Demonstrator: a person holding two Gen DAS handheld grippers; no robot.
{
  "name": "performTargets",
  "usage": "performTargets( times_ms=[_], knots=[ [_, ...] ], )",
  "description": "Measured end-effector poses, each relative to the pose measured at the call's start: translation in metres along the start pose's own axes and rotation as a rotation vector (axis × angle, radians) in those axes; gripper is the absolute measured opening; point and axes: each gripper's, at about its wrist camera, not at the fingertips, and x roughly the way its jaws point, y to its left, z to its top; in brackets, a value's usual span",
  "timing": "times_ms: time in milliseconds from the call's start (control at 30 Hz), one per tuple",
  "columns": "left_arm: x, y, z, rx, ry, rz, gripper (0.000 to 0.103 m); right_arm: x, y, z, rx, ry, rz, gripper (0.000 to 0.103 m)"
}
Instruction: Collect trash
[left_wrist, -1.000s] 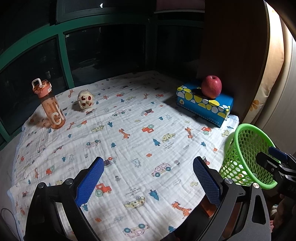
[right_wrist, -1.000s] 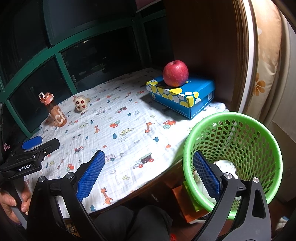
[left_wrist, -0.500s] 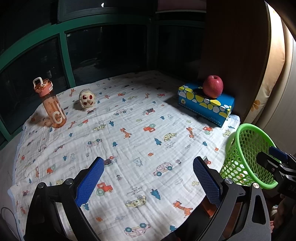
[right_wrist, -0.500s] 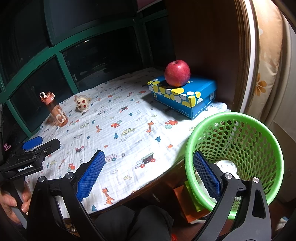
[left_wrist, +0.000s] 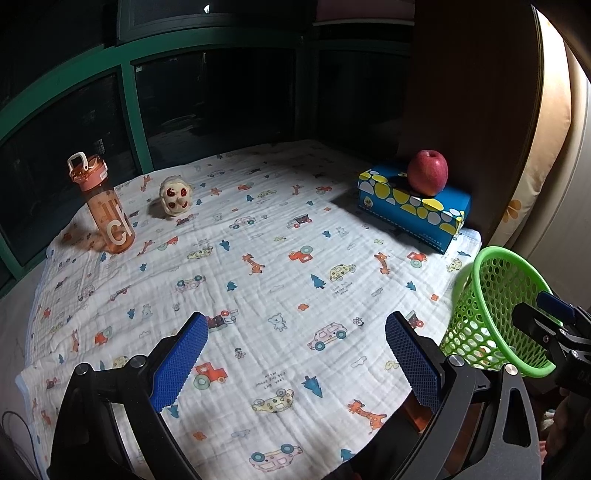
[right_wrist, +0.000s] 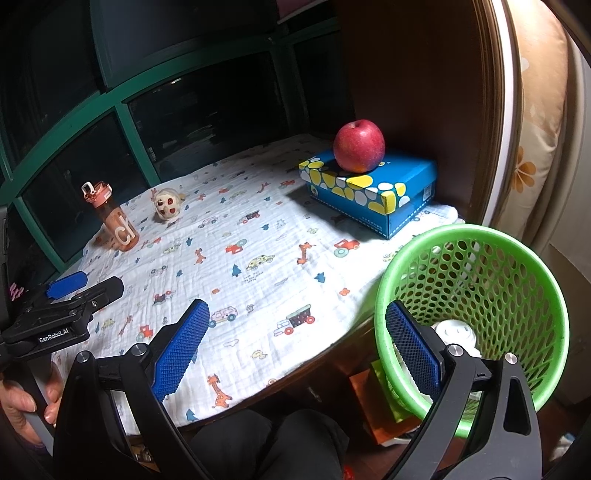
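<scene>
We see the left gripper (left_wrist: 295, 354) held low over the near edge of the table, its blue-padded jaws spread wide with nothing between them; in the right wrist view a bare hand (right_wrist: 26, 402) grips its handle, and the black body reads "GenRobot.AI". The right gripper (right_wrist: 297, 350) hangs off the table's near right edge, likewise wide open and empty, its right finger (right_wrist: 415, 350) in front of the rim of the green perforated plastic basket (right_wrist: 517, 280).

The table wears a white muslin cloth printed with cars, giraffes and trees (left_wrist: 258, 266). Toward its far left corner stands an upright translucent orange drinking bottle with a flip lid (left_wrist: 101, 206), white lettering on its side (we make out a "C" and little more). Just right of it lies a small cream skull-like toy with red eyes (left_wrist: 176, 194). At the far right edge sits a blue cardboard box with yellow and white spots (left_wrist: 410, 206), a red apple (left_wrist: 427, 171) resting on top. The basket stands beyond the right edge, below table level, and holds crumpled white paper trash (right_wrist: 456, 332).

Dark green-framed windows (right_wrist: 129, 110) ring the far side; a brown wooden panel (right_wrist: 424, 74) rises at right.
</scene>
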Motion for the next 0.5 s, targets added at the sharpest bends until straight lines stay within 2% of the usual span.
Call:
performTargets(
  times_ms=[500],
  knots=[
    [0.0013, 0.0026, -0.0014, -0.013, 0.004, 0.005, 0.094, 0.0019, 0.0009, 0.0008, -0.008, 0.001, 0.009, 0.095]
  ],
)
